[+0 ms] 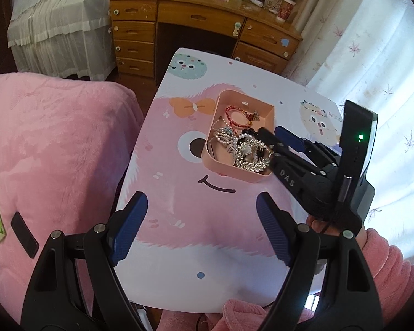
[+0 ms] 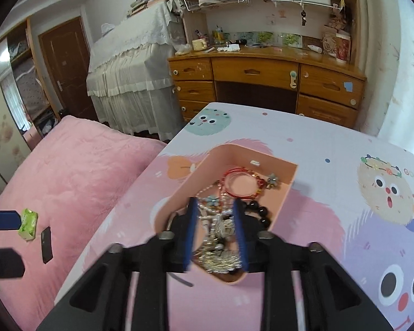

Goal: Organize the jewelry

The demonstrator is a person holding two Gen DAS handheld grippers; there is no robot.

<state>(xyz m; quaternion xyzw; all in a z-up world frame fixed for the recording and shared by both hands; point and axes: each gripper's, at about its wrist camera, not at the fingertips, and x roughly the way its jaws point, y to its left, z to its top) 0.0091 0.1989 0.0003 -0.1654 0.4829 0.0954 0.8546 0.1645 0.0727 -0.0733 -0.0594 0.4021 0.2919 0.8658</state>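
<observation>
Ahead of the left gripper (image 1: 201, 220), whose blue pads stand wide apart, a stretch of bare cartoon-printed table (image 1: 196, 248) lies open up to the near wall of the pink tray (image 1: 226, 165). To its right, the right gripper (image 2: 215, 231) reaches into the tray's near end and blocks that side. Between the right gripper's fingers sits a silver sparkly piece (image 2: 220, 256); just beyond its tips are pearl strands (image 2: 207, 209), black beads (image 2: 258, 211) and a red cord bracelet (image 2: 241, 183). Past the tray and to its right, bare tabletop runs up to the wooden desk (image 2: 262, 74).
</observation>
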